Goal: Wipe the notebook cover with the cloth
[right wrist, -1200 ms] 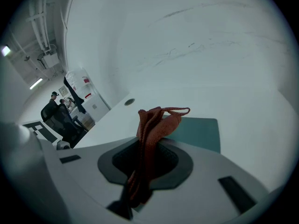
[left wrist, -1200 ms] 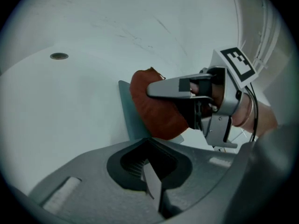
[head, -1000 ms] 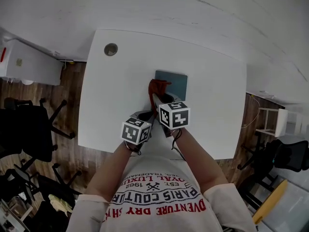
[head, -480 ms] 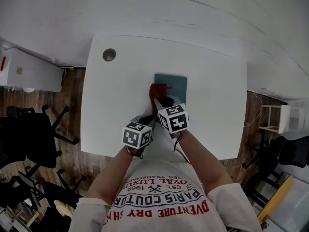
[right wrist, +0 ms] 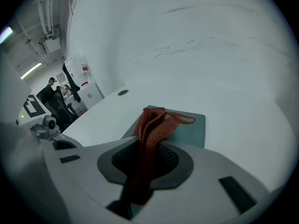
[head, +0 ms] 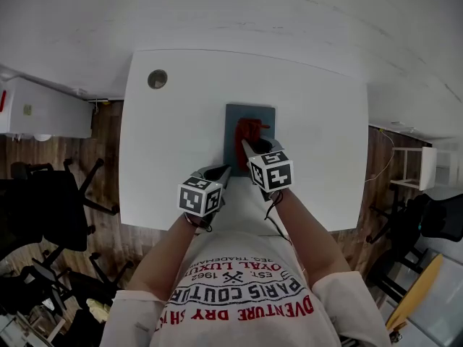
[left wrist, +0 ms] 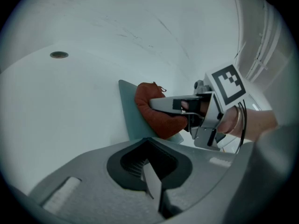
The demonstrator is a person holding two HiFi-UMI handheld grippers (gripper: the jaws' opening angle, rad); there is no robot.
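A teal notebook [head: 233, 120] lies flat in the middle of the white table [head: 173, 136]. On its cover rests a rust-red cloth [head: 249, 131], and my right gripper [head: 251, 146] is shut on the near end of it. In the right gripper view the cloth [right wrist: 150, 125] runs up between the jaws onto the notebook [right wrist: 190, 127]. My left gripper [head: 221, 173] hovers by the notebook's near-left corner, shut on nothing. The left gripper view shows its closed jaws, the gripper [left wrist: 152, 183] low in the frame, and beyond it the notebook [left wrist: 127, 113], the cloth [left wrist: 152, 110] and the right gripper [left wrist: 187, 107].
A round grommet hole [head: 157, 78] sits at the table's far left corner. Black office chairs [head: 43, 201] and a white cabinet [head: 36, 107] stand on the wooden floor to the left. The table's front edge is just below both grippers.
My right gripper has dragged the cloth from the notebook's left edge to the middle of the cover. The left gripper has stayed near the front edge.
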